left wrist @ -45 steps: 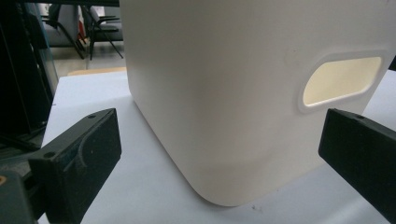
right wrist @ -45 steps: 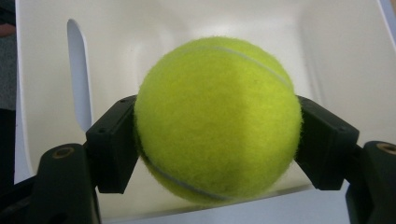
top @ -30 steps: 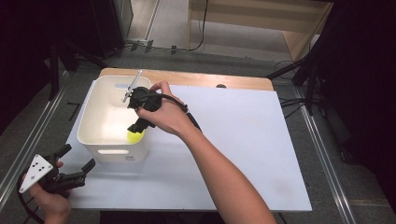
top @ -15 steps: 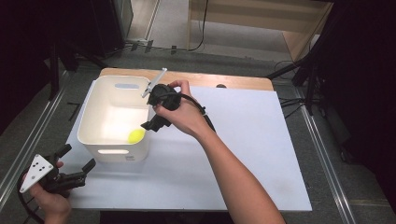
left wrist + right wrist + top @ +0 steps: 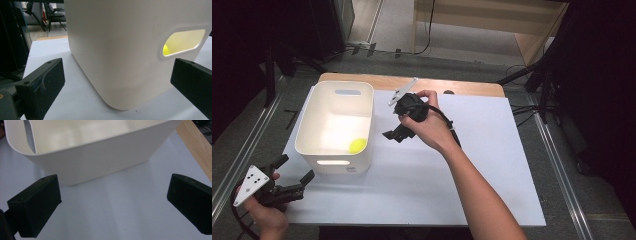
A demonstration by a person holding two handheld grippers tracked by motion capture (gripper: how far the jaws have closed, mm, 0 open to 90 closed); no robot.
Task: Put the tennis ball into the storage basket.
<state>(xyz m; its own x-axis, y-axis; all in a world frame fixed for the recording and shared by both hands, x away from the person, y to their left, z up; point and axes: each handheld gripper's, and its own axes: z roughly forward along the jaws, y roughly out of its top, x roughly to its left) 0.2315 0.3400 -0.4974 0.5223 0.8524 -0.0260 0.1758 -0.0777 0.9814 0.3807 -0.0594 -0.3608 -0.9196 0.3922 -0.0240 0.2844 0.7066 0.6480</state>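
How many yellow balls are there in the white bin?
1. A single yellow ball lies on the floor of the white bin, near the near right corner. It also shows through the handle slot in the left gripper view. The bin's near wall may hide others.

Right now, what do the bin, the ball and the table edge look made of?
Bin: likely molded plastic, smooth cream-white walls, rounded corners, cut-out handles, light glowing through. Ball: yellow-green, matte; possibly a felt tennis ball, too small to confirm. Table edge: looks like wood, tan with grain, under a white sheet.
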